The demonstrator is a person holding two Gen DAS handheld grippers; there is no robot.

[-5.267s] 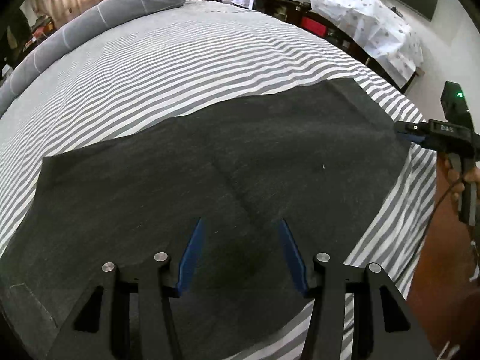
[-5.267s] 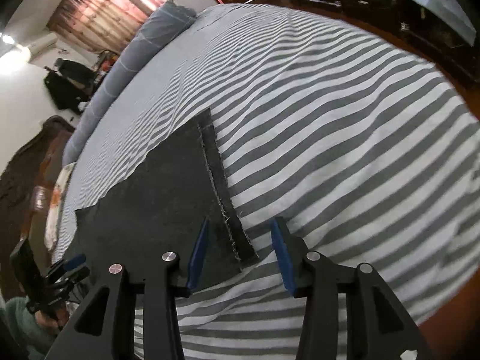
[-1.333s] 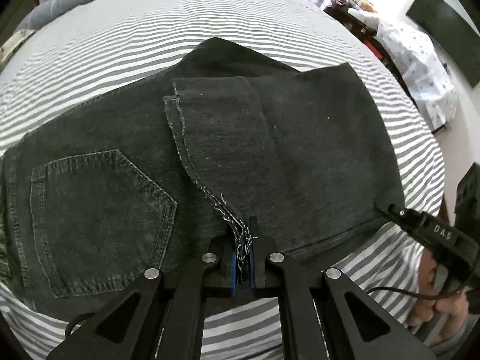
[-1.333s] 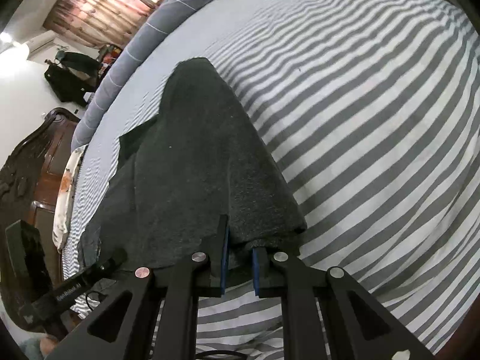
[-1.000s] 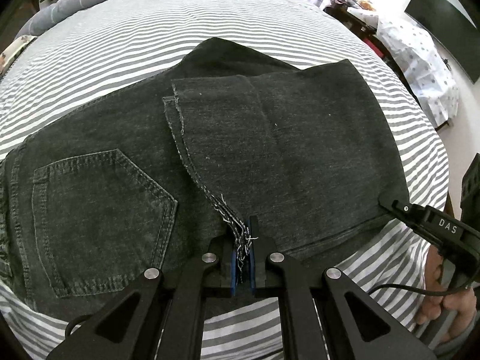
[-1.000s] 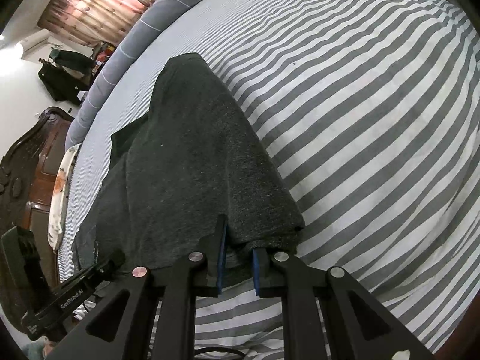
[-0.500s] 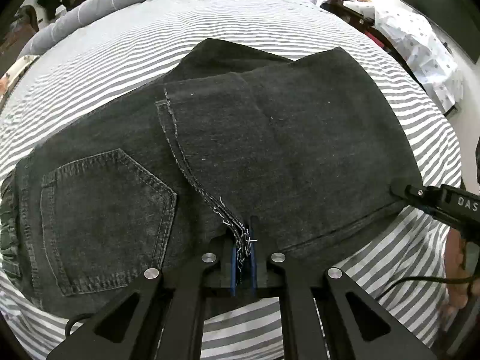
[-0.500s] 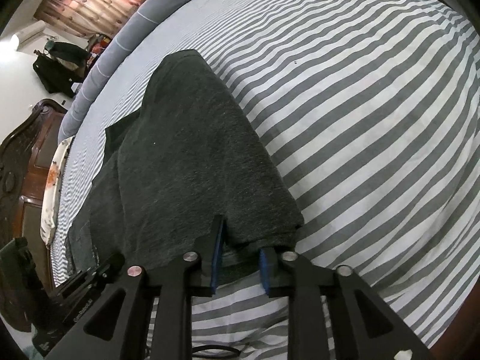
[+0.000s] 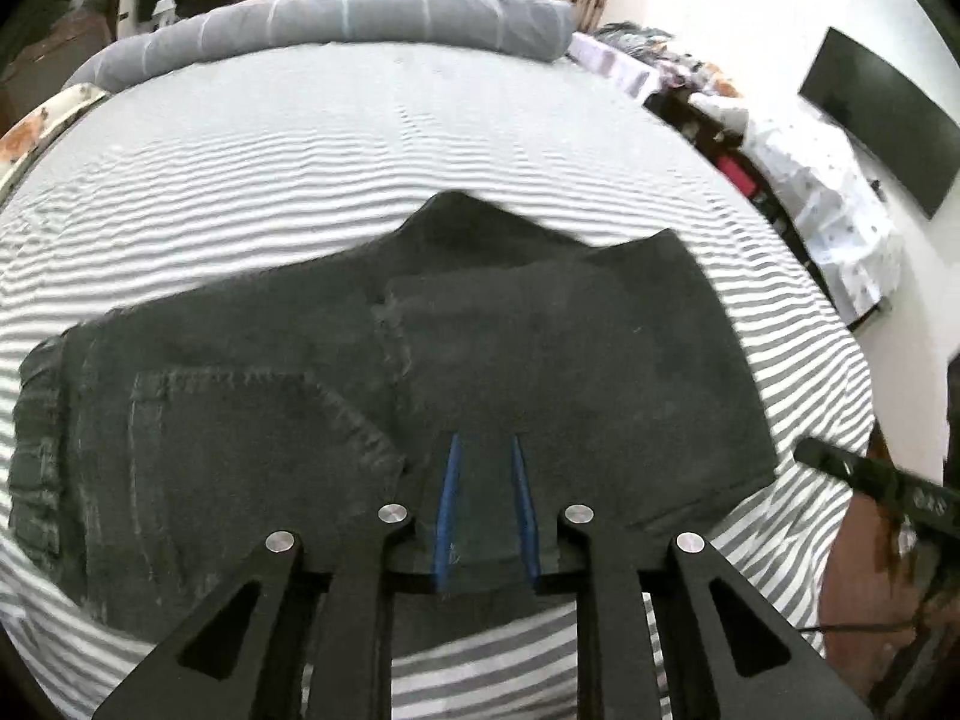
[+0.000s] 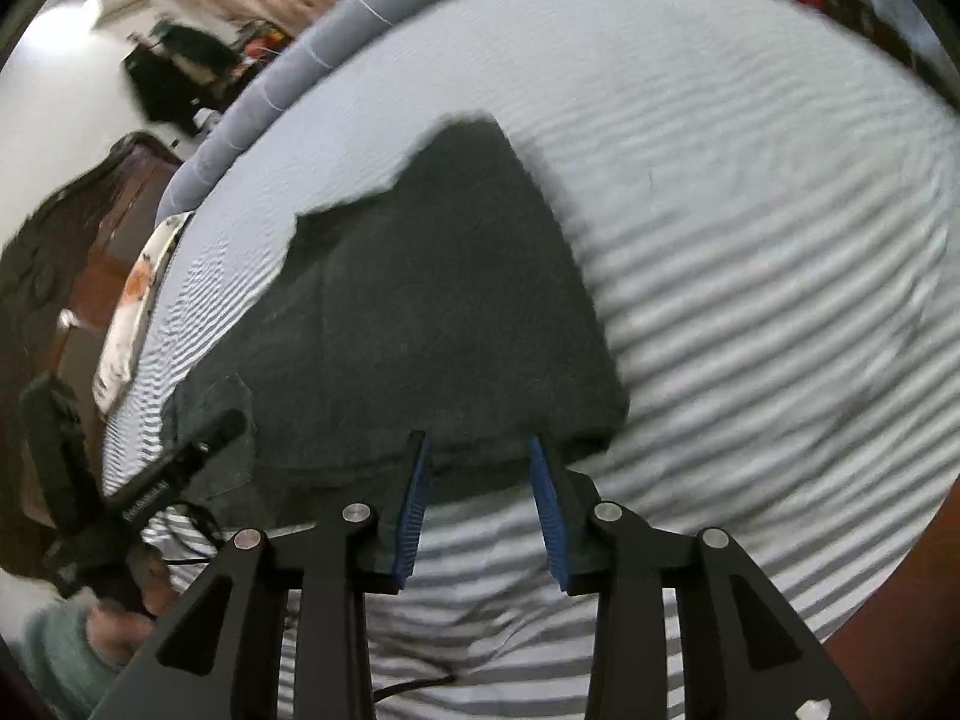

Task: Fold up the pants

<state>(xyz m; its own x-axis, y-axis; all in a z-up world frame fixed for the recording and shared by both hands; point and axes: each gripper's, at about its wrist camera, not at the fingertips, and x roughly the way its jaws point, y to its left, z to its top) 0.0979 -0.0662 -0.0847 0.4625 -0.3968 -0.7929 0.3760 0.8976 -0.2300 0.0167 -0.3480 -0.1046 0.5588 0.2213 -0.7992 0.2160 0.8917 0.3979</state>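
Dark grey jeans [image 9: 540,360] lie folded on the striped bed, the leg end laid over the seat, a back pocket [image 9: 240,438] showing at the left. My left gripper [image 9: 485,441] hovers over the near edge of the fold. Its jaws are opening, and the blue pads touch no cloth. In the right wrist view the jeans [image 10: 432,300] form a dark wedge. My right gripper [image 10: 477,441] is at their near folded edge, jaws opening, the cloth lying loose below them. Each view catches the other gripper at its side: the right gripper [image 9: 870,474] and the left gripper [image 10: 180,468].
The grey-and-white striped sheet [image 9: 360,150] covers the whole bed. A long grey bolster [image 9: 336,18] runs along the far side. A spotted cloth over furniture [image 9: 828,198] and a black screen [image 9: 876,120] stand at the right. A dark wooden headboard [image 10: 48,240] is at the left.
Both grippers have let go of the jeans and lifted away. The frayed hem left the left jaws and the folded edge left the right jaws. The jeans lie flat.
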